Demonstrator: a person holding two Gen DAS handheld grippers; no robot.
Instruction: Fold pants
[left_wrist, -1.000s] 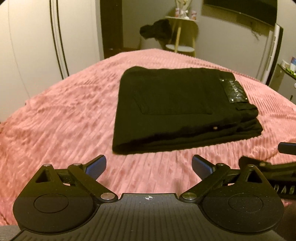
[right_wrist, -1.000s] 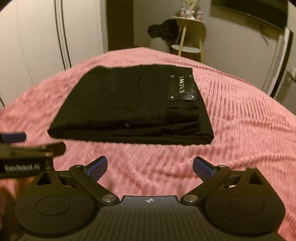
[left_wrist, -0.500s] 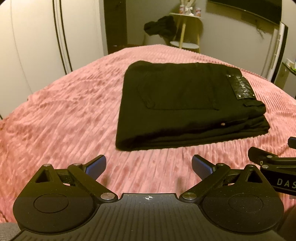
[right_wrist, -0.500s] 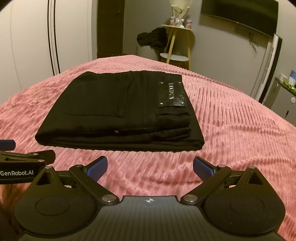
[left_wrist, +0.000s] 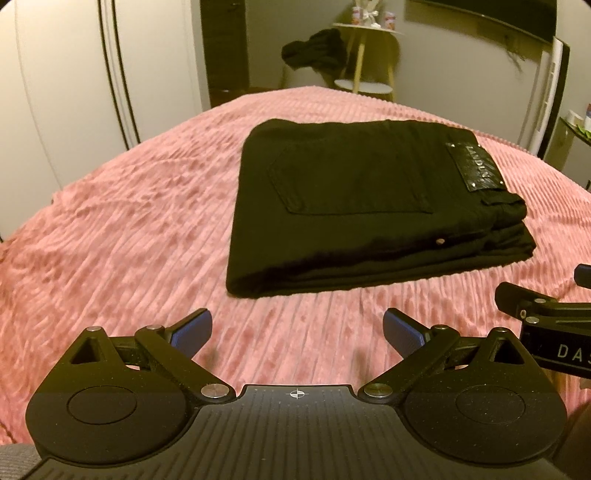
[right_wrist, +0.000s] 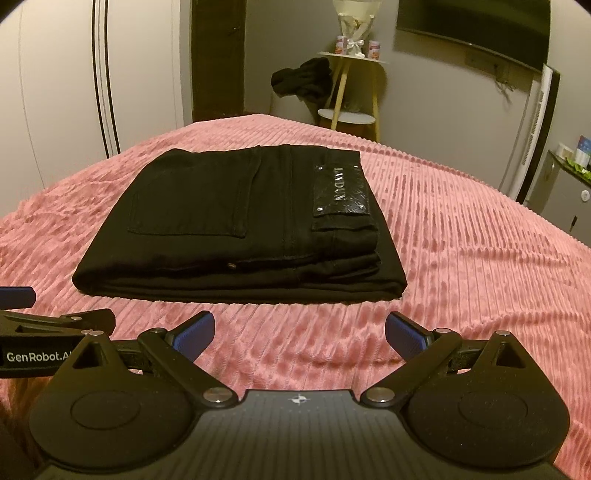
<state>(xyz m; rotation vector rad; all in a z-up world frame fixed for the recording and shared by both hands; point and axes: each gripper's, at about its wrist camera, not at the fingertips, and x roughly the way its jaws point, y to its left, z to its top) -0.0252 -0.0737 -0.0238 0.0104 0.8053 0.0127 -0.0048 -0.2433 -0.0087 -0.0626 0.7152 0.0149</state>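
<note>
1. Lying straight ahead of both claws, the pants (right_wrist: 236, 225) rest on the pink bedspread (right_wrist: 461, 258) as a flat black stack, apart from either claw with a strip of bare bedspread between.
2. Its long axis runs left to right across both views, so the near folded edge faces the claws broadside.
3. The left claw (left_wrist: 297, 328) hovers low over the bedspread with its blue pads (left_wrist: 194, 328) spread wide and nothing between them; from its view the stack sits ahead and a little to the right.
4. The right claw (right_wrist: 299, 330) is likewise spread wide and empty, and the stack sits nearly centred ahead of it, a little to the left, so I judge the right claw slightly better lined up with the stack's middle, while the left is nearer the stack's left end.
5. The two claws are side by side; each one's tip shows at the edge of the other's view.
6. The pants look neatly folded in several layers, with a back pocket (left_wrist: 351, 181) and a shiny leather label (right_wrist: 341, 188) facing up, the label toward the right end.
7. Edges look even and squared, with the layered side facing the claws.
8. Judging by this, the folding seems finished or nearly so; any next move would only need a small reach forward.
</note>
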